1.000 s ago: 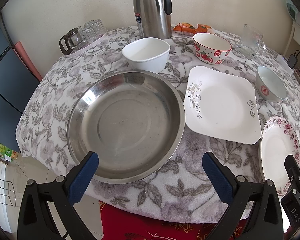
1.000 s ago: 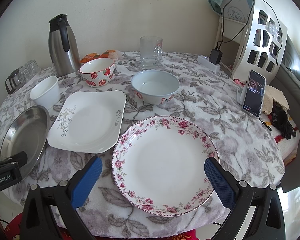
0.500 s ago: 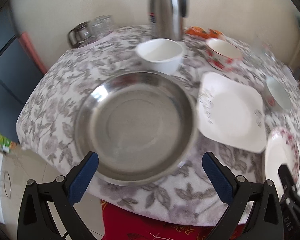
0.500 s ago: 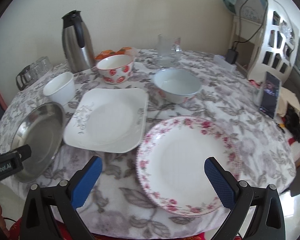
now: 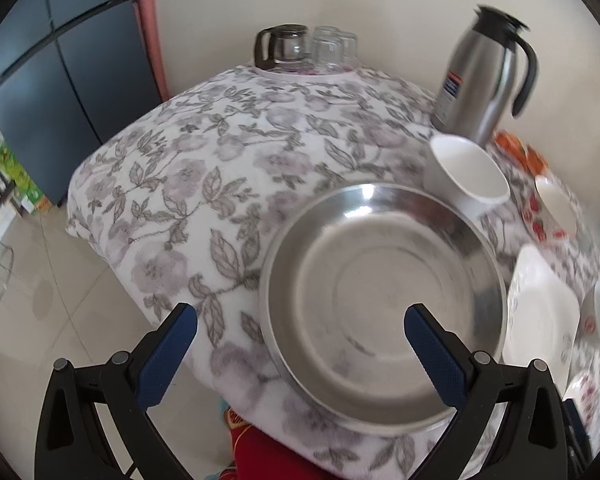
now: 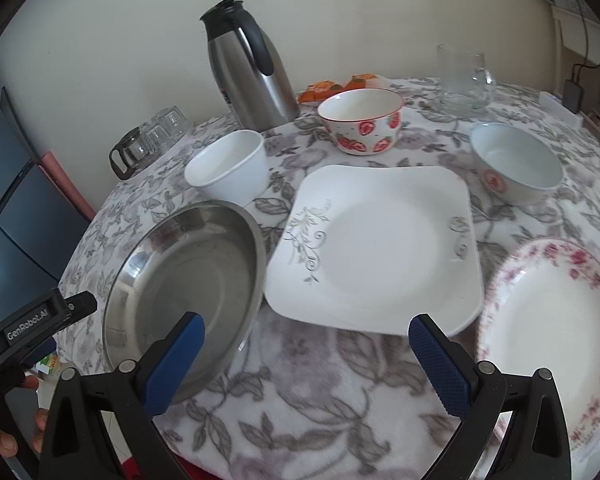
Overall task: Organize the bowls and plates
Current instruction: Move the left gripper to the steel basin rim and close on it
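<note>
A steel pan (image 5: 384, 300) (image 6: 184, 288) lies at the table's near left. Right of it lie a white square plate (image 6: 376, 248) (image 5: 540, 320) and a rose-rimmed round plate (image 6: 552, 332). Behind stand a plain white bowl (image 6: 230, 166) (image 5: 466, 174), a strawberry bowl (image 6: 362, 120) (image 5: 554, 208) and a pale blue bowl (image 6: 516, 164). My left gripper (image 5: 300, 344) is open and empty over the pan's near left rim. My right gripper (image 6: 306, 356) is open and empty above the table's front edge, between the pan and the square plate.
A steel thermos (image 6: 252, 72) (image 5: 484, 84), a glass mug (image 6: 464, 76), orange snack packets (image 6: 332, 85) and a glass pot with tumblers (image 5: 304, 46) stand at the back. The flowered tablecloth (image 5: 204, 184) drops off at the left to a tiled floor (image 5: 32, 304).
Both grippers have swung left. The left view now takes in the table's left edge and the floor. The right view has shifted from the rose plate toward the pan and the square plate.
</note>
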Demonstrator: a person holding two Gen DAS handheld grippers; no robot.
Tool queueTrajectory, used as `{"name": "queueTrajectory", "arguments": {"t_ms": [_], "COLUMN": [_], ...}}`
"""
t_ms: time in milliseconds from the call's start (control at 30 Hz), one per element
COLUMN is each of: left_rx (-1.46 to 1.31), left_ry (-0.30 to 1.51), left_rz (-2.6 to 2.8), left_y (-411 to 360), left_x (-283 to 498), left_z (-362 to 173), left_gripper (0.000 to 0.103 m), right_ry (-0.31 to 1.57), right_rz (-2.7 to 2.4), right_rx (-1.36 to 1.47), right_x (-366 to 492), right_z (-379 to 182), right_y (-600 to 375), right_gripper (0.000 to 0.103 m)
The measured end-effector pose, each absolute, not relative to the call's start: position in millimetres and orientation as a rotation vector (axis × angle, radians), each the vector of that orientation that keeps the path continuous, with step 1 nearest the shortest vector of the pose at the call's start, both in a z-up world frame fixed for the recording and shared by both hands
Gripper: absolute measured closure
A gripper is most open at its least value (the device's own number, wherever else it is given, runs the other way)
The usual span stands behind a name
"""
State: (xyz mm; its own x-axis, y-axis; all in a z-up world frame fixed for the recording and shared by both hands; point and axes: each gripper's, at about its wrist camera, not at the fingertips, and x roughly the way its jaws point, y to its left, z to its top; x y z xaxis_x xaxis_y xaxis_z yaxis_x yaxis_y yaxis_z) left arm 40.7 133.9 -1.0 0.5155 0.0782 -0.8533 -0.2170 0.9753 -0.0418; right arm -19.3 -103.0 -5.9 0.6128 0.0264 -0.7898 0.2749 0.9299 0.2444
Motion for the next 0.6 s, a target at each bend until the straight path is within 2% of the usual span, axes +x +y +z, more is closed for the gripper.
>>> {"name": "queueTrajectory", "arguments": {"t_ms": [233,433,600], "left_rx": [-0.3,-0.304,-0.295], "left_ry": [1.029,0.94,1.017], "left_rz": [0.118,0.112,0.107], "left_y": [154.9,154.0,153.5], "left_x": [51.6,53.1,61.2], "left_z": [-16.4,-12.5,-26.2], "left_gripper": [0.0,0.0,0.0], "right_ry": [0.911,0.888,0.9], "right_rz": [-0.077,-0.038,-0.013], "right_rx": [0.348,0.332,0.332], "right_x": [7.8,30.4,51.6], "right_z": [-12.9,-11.1,-13.5], "right_y": [-92.9,-93.3,-96.8], "right_gripper": [0.0,0.0,0.0]}}
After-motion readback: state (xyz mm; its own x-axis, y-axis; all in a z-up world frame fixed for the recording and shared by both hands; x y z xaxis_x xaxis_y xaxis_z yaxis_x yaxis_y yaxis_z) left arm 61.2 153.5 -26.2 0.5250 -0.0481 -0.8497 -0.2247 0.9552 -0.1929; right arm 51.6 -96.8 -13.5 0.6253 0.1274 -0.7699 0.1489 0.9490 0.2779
